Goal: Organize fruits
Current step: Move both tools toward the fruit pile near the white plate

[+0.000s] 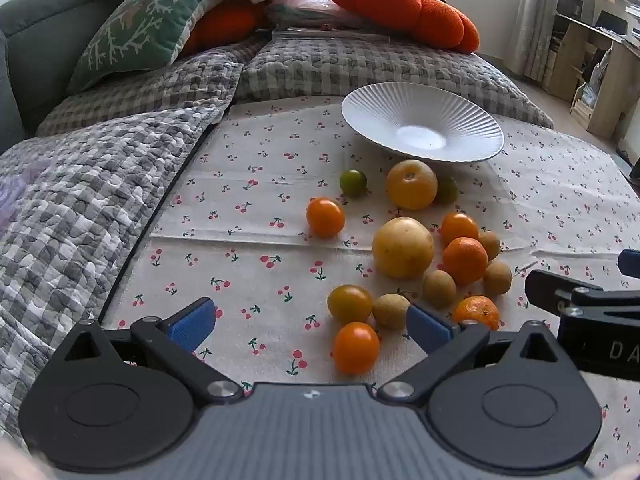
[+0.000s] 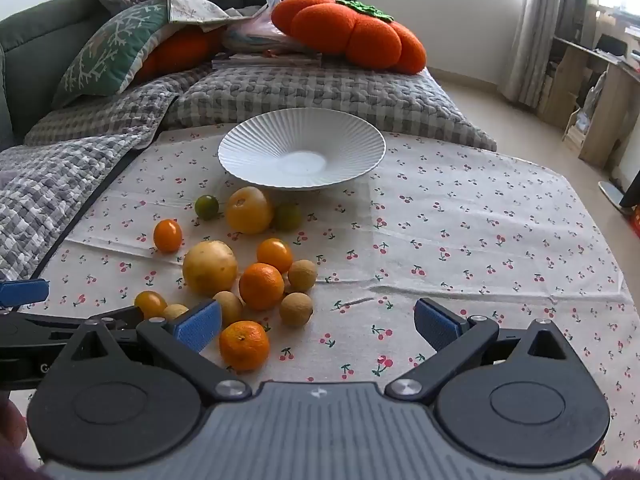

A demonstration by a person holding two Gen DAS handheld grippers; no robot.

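Several loose fruits lie on the cherry-print cloth (image 1: pixel 248 248) in front of an empty white ribbed plate (image 1: pixel 422 126), which also shows in the right wrist view (image 2: pixel 302 154). Two large yellow fruits (image 1: pixel 402 246) (image 1: pixel 411 184), small orange ones (image 1: pixel 325 217), two green ones (image 1: pixel 353 183) and brown longans (image 1: pixel 439 289) form the cluster. My left gripper (image 1: pixel 310 324) is open and empty, low over the near fruits, with an orange tomato (image 1: pixel 356 347) between its fingers. My right gripper (image 2: pixel 318 326) is open and empty; a mandarin (image 2: pixel 244 345) lies by its left finger.
A grey checked quilt (image 1: pixel 80 200) borders the cloth on the left and back. Cushions, among them an orange persimmon-shaped one (image 1: pixel 404 6) and a green one (image 1: pixel 140 28), pile up behind. Shelving (image 2: pixel 600 80) stands far right across bare floor.
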